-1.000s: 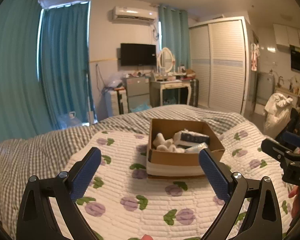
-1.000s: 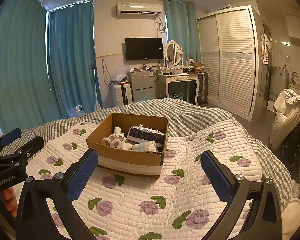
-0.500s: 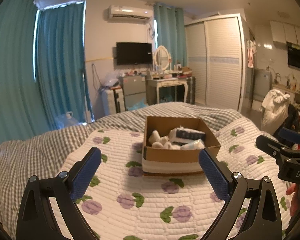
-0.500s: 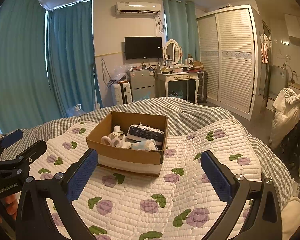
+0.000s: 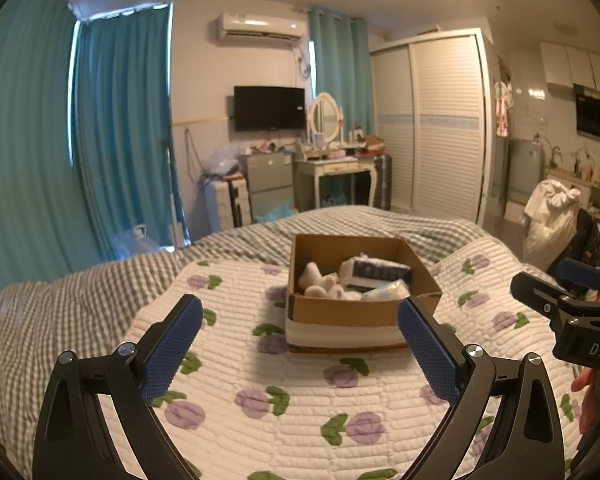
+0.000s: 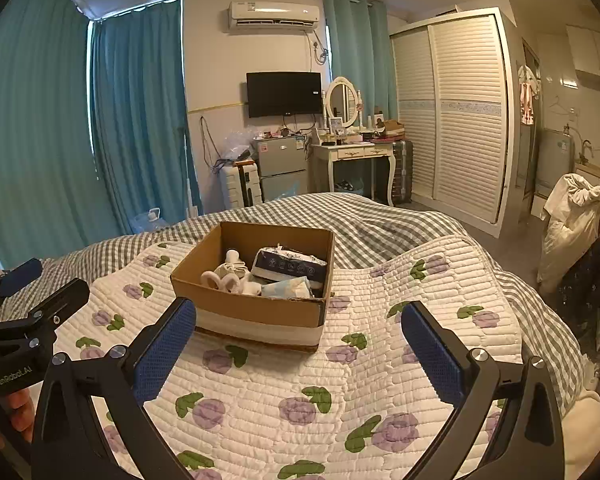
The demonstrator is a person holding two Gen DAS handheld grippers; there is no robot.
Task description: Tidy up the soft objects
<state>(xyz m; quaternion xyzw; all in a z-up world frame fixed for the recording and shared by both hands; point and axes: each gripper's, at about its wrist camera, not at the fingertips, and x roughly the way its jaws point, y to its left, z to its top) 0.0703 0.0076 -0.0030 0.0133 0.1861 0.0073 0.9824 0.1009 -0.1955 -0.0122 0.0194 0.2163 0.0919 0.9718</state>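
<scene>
Both grippers' fingers spread wide, holding nothing: left gripper (image 5: pixel 300 322), right gripper (image 6: pixel 299 326). Ahead of them, a cardboard box (image 6: pixel 256 312) of soft items sits on the quilt (image 6: pixel 260 392).

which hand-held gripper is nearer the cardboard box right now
Left, though only slightly. The left hand-held gripper faces the cardboard box almost head-on, its right finger overlapping the box's front corner. The right hand-held gripper hangs off the box's front right corner.

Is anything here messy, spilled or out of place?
Nothing stands out. The cardboard box sits upright on the floral quilt, its soft items inside, nothing spilled. Both grippers are open and empty.
</scene>
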